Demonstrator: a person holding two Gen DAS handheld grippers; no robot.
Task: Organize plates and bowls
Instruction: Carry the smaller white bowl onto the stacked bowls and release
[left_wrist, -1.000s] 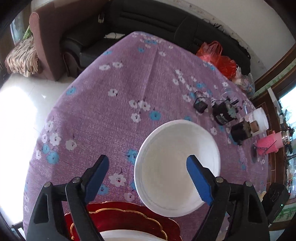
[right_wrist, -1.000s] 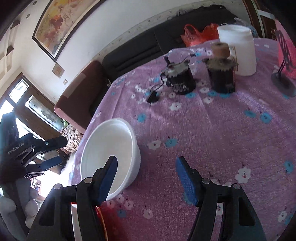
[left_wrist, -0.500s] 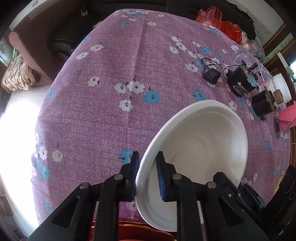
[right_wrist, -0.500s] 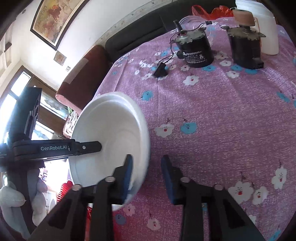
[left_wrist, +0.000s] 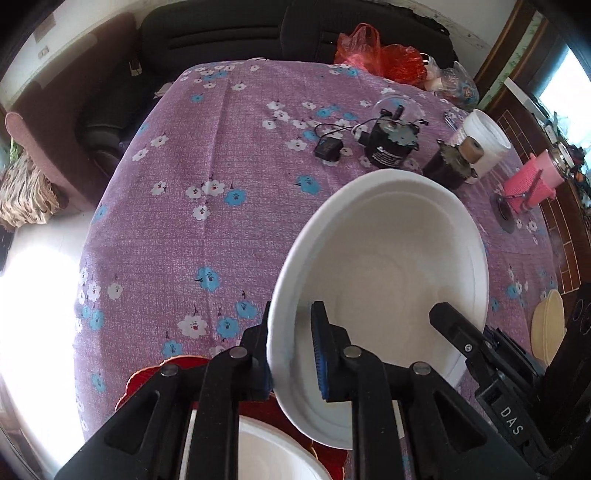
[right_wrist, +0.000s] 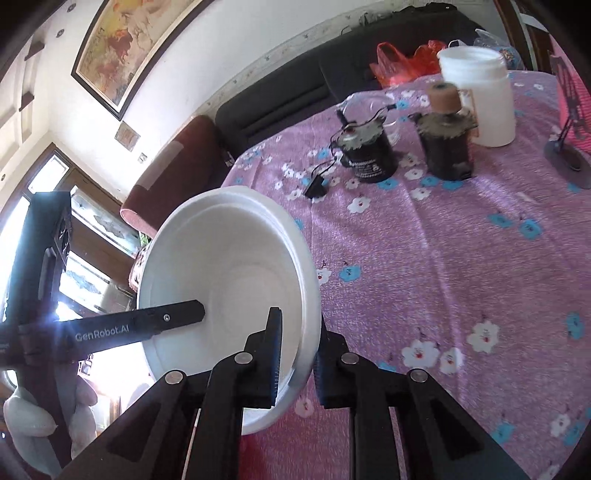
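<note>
Fingers (left_wrist: 319, 343) of both grippers clamp the empty white bowl (left_wrist: 388, 266).

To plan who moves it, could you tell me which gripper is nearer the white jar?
Right. The right gripper, jaws just closed on the bowl rim, holds the side facing the jar; the left gripper clamps the opposite rim, farther away.

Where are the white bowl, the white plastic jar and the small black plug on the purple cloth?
white bowl (left_wrist: 388, 266): left wrist view, inside wall.
white plastic jar (right_wrist: 487, 107): right wrist view, side wall.
small black plug (left_wrist: 327, 149): left wrist view, top face.
</note>
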